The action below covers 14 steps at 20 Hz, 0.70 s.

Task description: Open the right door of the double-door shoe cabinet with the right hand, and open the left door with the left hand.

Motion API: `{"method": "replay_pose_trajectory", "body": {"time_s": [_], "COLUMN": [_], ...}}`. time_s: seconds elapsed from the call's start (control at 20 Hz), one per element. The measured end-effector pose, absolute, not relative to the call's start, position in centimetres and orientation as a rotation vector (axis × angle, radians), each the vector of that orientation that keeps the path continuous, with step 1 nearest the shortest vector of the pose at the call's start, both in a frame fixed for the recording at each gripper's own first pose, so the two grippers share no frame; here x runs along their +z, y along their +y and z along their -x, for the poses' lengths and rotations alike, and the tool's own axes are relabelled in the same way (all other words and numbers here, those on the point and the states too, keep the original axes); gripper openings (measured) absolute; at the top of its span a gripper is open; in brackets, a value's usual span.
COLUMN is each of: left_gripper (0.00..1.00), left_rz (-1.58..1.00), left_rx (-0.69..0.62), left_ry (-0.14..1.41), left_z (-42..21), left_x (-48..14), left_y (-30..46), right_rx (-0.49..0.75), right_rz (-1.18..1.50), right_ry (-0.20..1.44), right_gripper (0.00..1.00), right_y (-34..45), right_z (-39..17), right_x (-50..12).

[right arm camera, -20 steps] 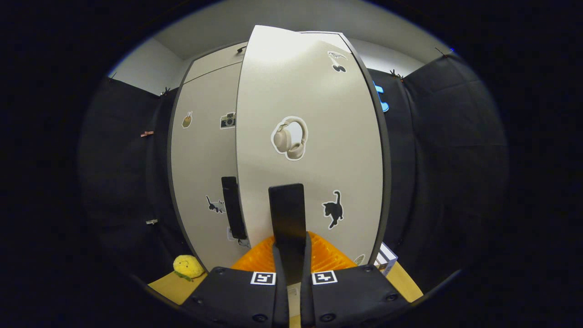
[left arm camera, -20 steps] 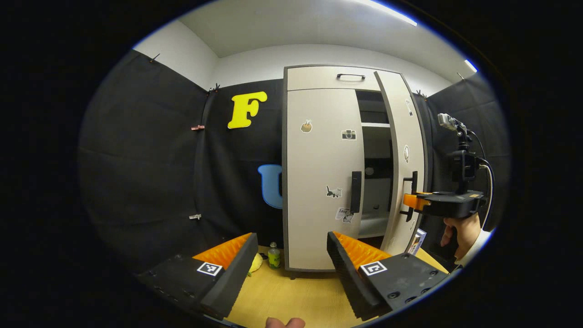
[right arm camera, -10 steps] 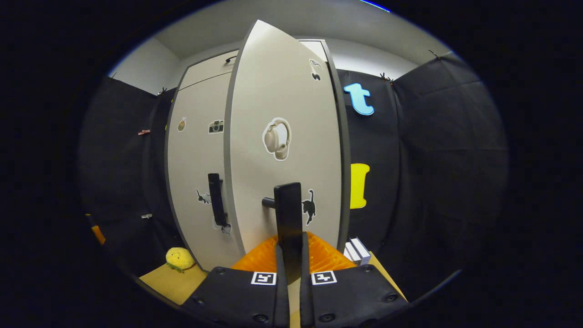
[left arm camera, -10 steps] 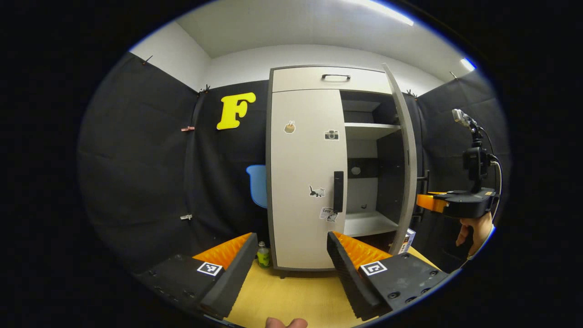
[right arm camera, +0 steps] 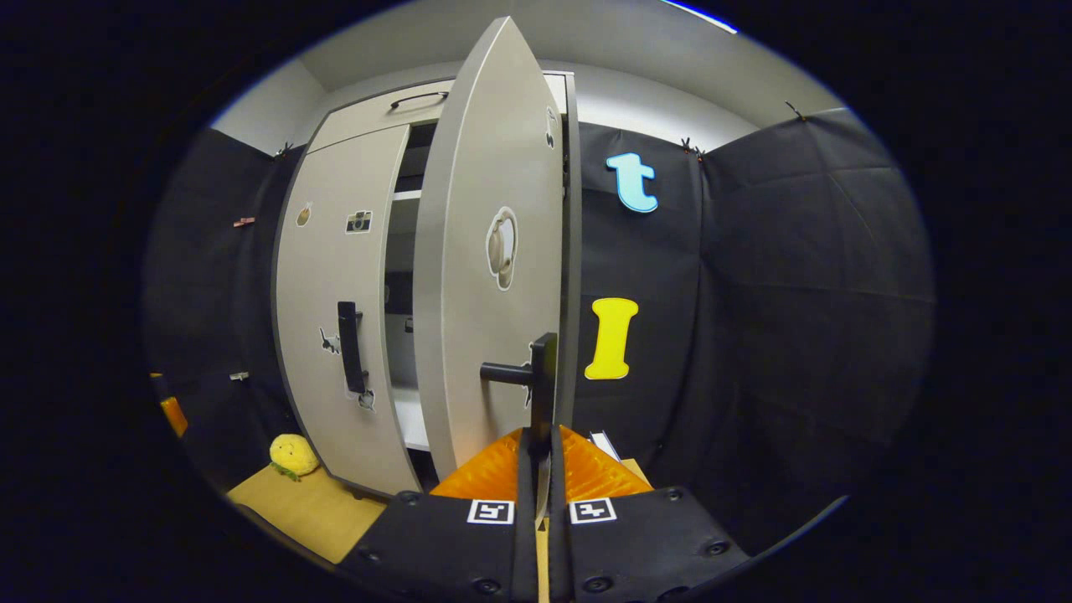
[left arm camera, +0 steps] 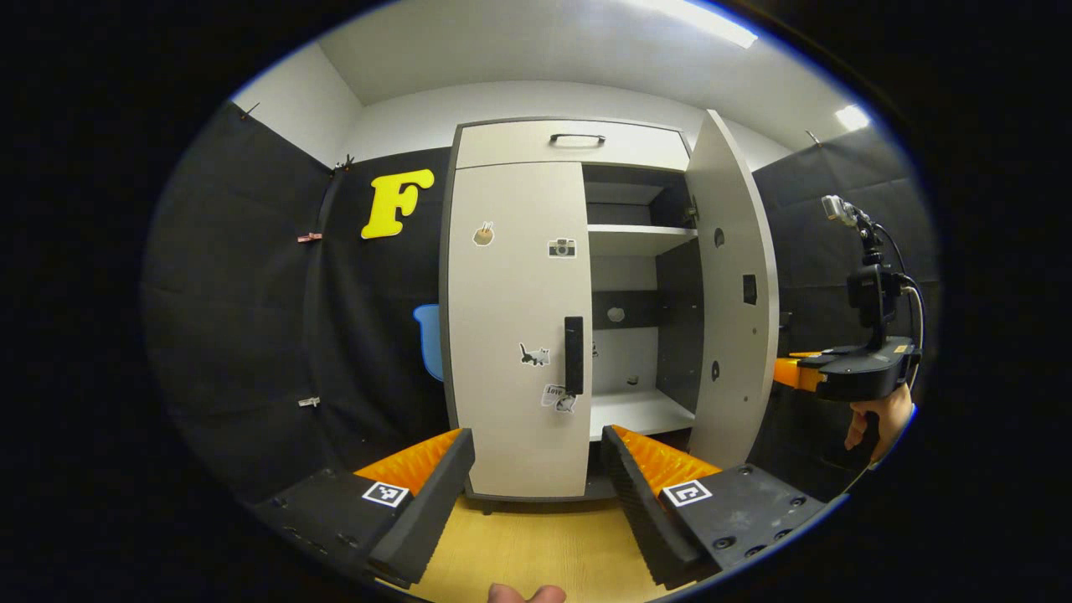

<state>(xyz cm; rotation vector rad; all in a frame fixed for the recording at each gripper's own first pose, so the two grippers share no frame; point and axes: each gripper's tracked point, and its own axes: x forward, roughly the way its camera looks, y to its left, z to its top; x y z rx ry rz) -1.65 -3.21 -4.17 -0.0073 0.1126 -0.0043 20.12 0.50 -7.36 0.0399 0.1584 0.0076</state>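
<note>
Left door [left arm camera: 519, 327] shut beside swung-out right door [left arm camera: 729, 293], 2 shelves [left arm camera: 641, 239] between, plush toy [right arm camera: 293, 455] left of cabinet [left arm camera: 569, 142]

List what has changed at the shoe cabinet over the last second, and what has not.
The right door has swung much farther open, pulled by the right gripper, which stays shut on the right door's handle; more of the shelves now shows. The left gripper view has shifted, so the cabinet sits more centred. Unchanged: the left door is closed, the left gripper open and short of its handle.
</note>
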Motion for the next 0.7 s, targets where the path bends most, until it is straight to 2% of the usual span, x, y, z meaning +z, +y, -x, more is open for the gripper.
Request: {"method": "replay_pose_trajectory", "body": {"time_s": [0.55,0.7], "left_gripper": [0.94,0.94], "left_rz": [0.016,0.019], "left_rx": [-0.028,-0.034], "left_ry": [0.114,0.107], "left_z": [-1.0,-1.7], "left_x": [-4.4,-4.3], "left_y": [-5.7,-6.7], "right_rx": [-0.004,-0.01], "right_rz": [-0.069,-0.101], "right_ry": [0.161,0.156], "right_gripper": [0.09,0.05], "right_y": [-0.6,-0.8], "right_z": [-20.4,-20.2], "right_x": [-7.3,-7.2]}}
